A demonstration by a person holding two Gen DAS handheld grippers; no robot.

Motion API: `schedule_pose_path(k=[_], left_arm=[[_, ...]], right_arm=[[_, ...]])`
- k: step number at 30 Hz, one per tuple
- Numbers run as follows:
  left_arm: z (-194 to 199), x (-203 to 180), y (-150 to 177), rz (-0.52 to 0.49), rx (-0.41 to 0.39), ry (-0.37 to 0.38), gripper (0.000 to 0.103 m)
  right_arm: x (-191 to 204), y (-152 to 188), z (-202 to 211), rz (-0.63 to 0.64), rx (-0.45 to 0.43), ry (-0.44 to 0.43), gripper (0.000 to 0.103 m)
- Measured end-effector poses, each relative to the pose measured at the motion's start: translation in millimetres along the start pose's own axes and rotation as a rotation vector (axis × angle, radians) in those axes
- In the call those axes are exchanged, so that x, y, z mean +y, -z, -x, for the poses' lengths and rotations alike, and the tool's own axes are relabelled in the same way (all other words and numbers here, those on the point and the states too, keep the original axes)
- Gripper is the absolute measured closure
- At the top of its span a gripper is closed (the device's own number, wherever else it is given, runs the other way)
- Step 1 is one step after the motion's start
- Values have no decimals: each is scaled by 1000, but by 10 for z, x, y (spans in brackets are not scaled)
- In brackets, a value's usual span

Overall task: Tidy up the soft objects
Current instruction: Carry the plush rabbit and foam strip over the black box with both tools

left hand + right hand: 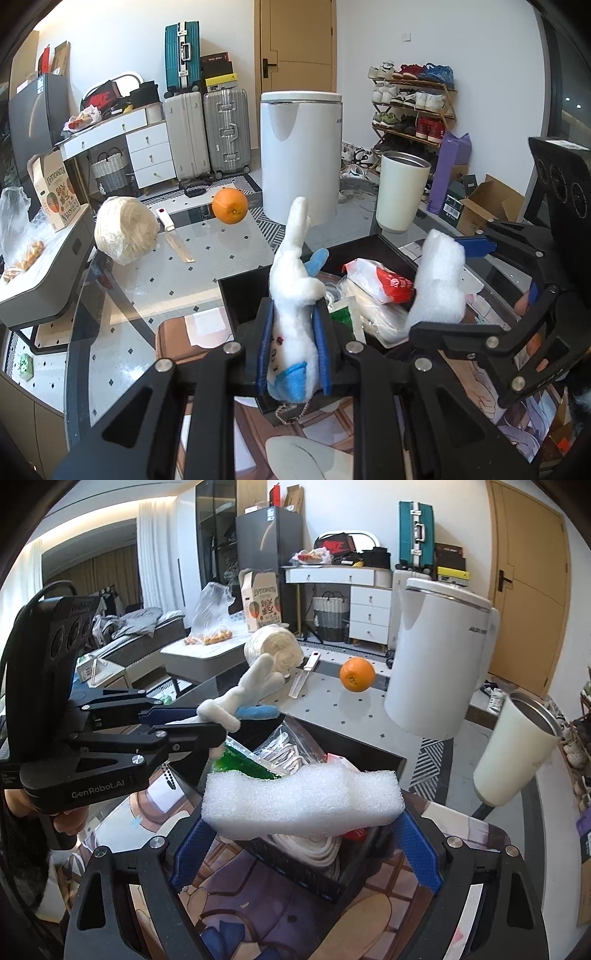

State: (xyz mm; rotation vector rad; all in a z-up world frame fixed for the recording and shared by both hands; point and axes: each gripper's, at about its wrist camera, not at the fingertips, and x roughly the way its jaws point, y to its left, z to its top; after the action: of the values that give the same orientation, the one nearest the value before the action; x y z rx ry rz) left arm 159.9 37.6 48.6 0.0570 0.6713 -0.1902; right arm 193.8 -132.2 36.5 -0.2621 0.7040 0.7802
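Over bin [240,291], left claw [295,354] holds plush [293,295] upright

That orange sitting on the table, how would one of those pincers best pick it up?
Grip the orange across its widest middle, coming down from above. It is round and stands alone on the glass table, so no side is better, though the knife and white kettle flank it. Both grippers are full now: the left gripper holds a plush toy, the right gripper a foam block.

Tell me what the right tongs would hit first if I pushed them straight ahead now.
Most likely the black bin and its contents: the right tongs, shut on the white foam block, point over the bin, with the coiled white cord just below. Depth is hard to judge.
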Motion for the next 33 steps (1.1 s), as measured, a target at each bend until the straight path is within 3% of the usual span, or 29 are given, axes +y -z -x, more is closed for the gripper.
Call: schedule_pose_path(k=[14, 20, 24, 33], left_arm=[[-176, 131, -18, 17, 19, -6, 84], [-248, 111, -45, 0, 27, -3, 84], [-317, 85, -62, -16, 39, 17, 84], [-495, 9, -58, -42, 82, 51, 84]], right_arm=[[58, -266, -410, 144, 29, -64, 12], [-34, -266, -659, 145, 122, -68, 11], [-98, -266, -630, 141, 123, -53, 6], [-203, -163, -354, 106, 93, -34, 4]])
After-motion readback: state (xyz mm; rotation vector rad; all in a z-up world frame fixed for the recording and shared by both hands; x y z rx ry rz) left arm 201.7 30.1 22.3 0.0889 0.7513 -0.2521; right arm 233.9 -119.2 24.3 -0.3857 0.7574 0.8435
